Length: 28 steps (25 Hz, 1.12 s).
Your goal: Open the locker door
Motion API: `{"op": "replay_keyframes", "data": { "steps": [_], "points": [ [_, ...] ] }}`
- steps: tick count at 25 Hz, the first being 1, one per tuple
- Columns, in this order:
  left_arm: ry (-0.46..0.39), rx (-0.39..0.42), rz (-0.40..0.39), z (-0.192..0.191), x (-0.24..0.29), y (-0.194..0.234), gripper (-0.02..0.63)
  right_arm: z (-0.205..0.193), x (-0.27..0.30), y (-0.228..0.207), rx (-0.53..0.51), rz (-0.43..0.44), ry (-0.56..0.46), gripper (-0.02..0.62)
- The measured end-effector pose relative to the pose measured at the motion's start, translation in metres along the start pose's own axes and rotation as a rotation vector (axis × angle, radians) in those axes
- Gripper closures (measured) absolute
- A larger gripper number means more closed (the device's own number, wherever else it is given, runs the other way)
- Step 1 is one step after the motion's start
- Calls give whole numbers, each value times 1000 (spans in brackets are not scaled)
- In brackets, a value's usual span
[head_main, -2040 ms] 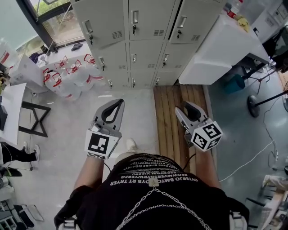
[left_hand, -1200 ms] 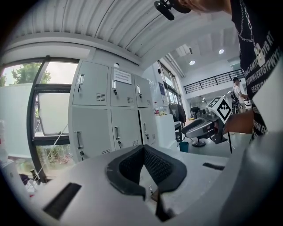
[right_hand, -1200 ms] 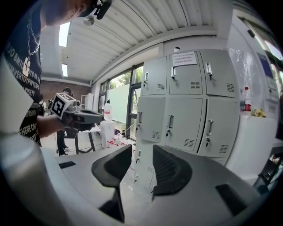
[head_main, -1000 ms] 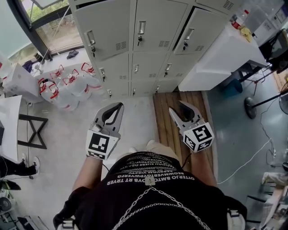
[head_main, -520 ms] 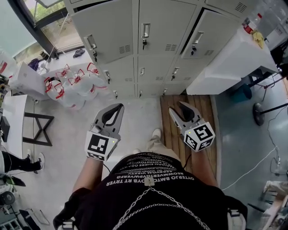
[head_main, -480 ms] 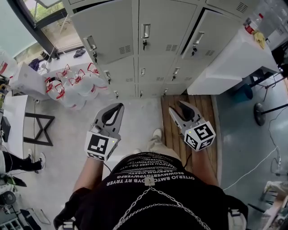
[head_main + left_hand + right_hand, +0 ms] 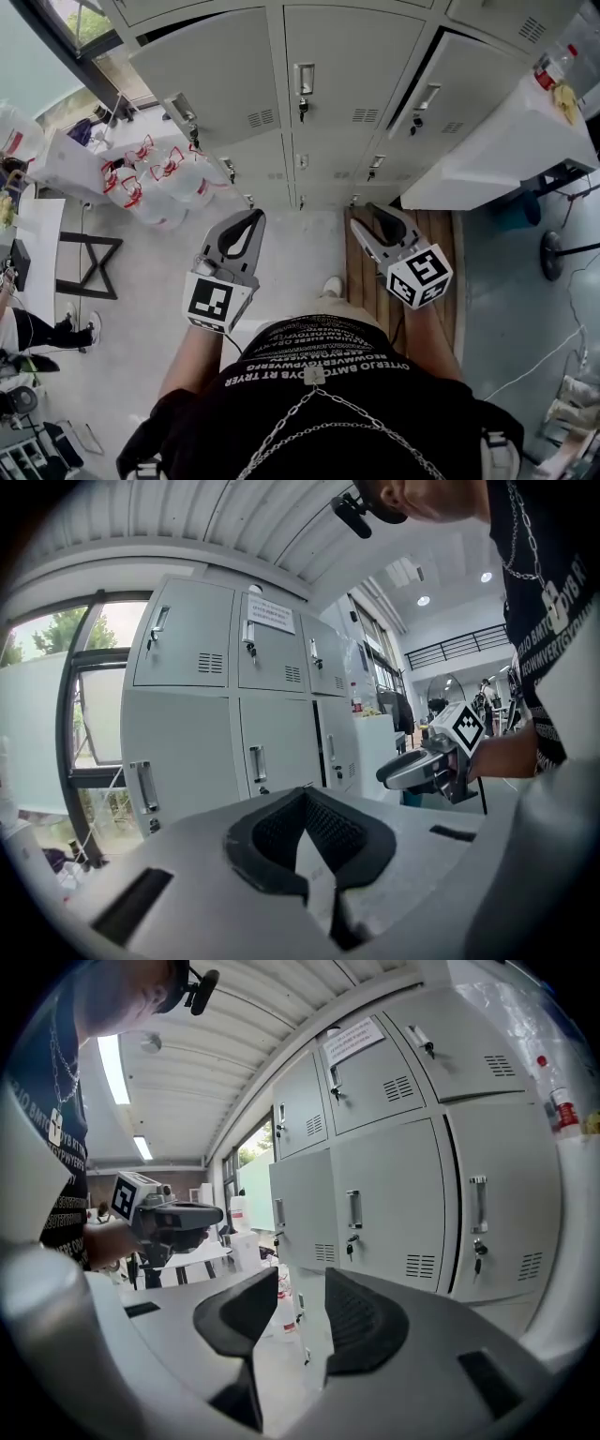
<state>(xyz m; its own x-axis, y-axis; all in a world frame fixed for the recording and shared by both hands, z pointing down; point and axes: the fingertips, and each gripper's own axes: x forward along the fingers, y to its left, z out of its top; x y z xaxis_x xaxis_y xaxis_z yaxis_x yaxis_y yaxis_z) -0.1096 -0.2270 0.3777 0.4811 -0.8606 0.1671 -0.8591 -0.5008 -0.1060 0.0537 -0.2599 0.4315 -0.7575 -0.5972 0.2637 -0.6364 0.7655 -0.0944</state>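
Right gripper [image 7: 375,223]: jaws apart, opening, empty | left gripper [image 7: 251,220]: closed, empty | step: approach, stood short of shut locker door [image 7: 361,52] | next: called for grasp on handle [image 7: 304,79]

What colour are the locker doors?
Light grey metal locker doors, clearest in the head view.

We see the lockers [image 7: 337,84] cut off by the head view's top edge. The label [image 7: 353,1041] on one of them is too small for us to read.

This looks like a workshop hall. Grey steel lockers [image 7: 347,66] line the far wall, with water jugs [image 7: 155,183] at left and a white table [image 7: 497,150] at right.
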Motion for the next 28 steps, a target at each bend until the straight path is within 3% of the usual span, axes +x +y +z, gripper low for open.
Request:
{"op": "replay_keyframes", "data": {
  "steps": [8, 15, 20, 28],
  "points": [
    [3, 7, 64, 12, 51, 3, 603, 15, 11, -59, -3, 60, -17, 440],
    [-11, 9, 115, 25, 95, -4, 603, 27, 19, -92, 90, 188, -62, 440],
    [27, 14, 132, 17, 102, -4, 603, 32, 37, -98, 94, 238, -65, 440],
    [38, -22, 156, 7, 112, 32, 603, 48, 84, -97, 103, 289, -63, 440]
  ]
}}
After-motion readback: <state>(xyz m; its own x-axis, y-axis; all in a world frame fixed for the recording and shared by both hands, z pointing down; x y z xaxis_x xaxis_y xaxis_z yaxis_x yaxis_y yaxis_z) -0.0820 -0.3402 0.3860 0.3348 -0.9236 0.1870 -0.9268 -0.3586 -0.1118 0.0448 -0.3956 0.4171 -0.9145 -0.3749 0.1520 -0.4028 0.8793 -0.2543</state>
